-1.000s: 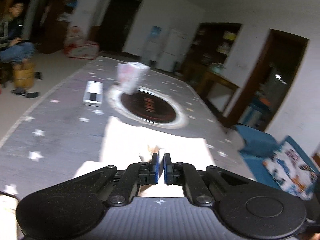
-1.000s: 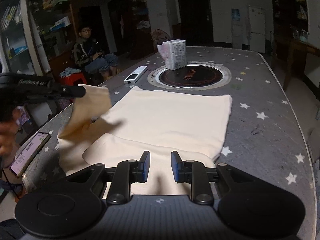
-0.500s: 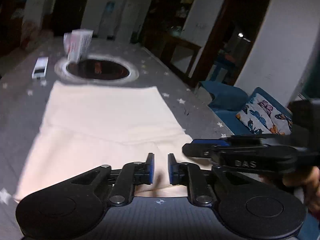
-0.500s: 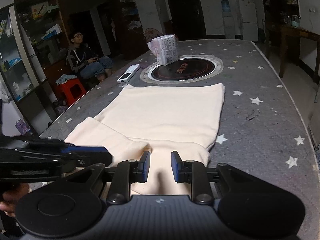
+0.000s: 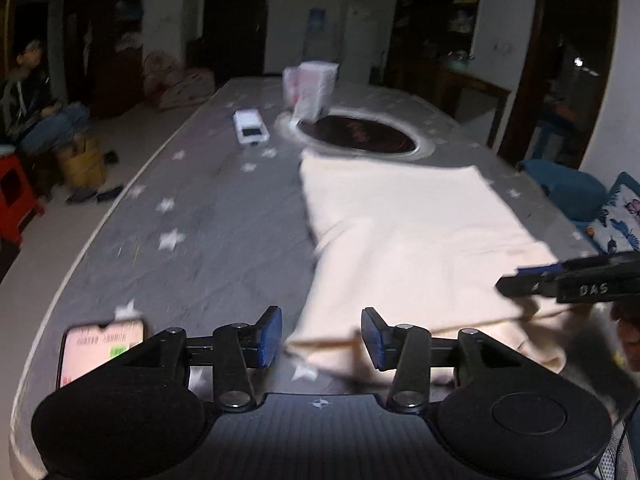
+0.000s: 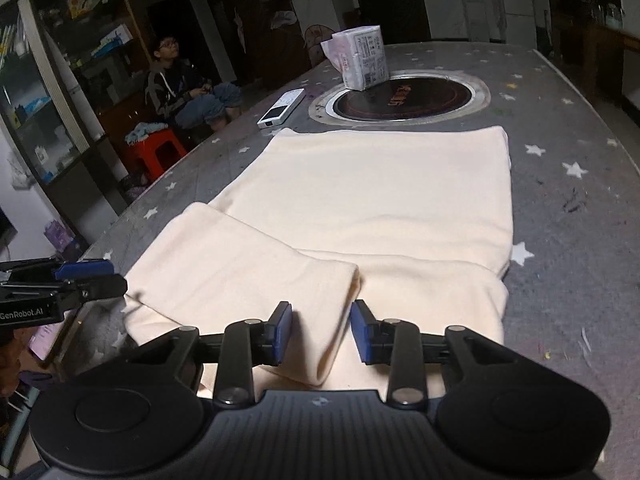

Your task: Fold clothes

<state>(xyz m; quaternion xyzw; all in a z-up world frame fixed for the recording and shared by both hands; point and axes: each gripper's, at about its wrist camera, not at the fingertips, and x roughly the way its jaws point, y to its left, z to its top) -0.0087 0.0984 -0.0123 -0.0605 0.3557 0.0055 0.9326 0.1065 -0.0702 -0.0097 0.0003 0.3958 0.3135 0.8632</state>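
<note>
— Right, nearest first: what are the two tongs doing?

— The right tongs (image 6: 320, 330) are spread, hovering just over the near hem of the cream garment (image 6: 380, 200), gripping nothing. The left tongs (image 5: 321, 338) are spread too, at the garment's near left corner, with cloth showing between the blue pads but not pinched.

— And where does the garment lie?

— Flat on the grey star-printed counter (image 6: 580, 240), with both sleeves turned in over the body so their ends nearly meet at the middle. That probably squares the shape for a crosswise fold.

— What is it made of?

— It looks soft and matte, like fleece or thick knit; the edges are rounded and the sleeve folds are plump.

— Anything behind it?

— A round, dark inset plate (image 6: 404, 98) with a metal ring, a wrapped tissue pack (image 6: 362, 62) on its edge and a white remote (image 6: 280, 109) to one side. A phone (image 5: 100, 350) lies at the near edge.
</note>
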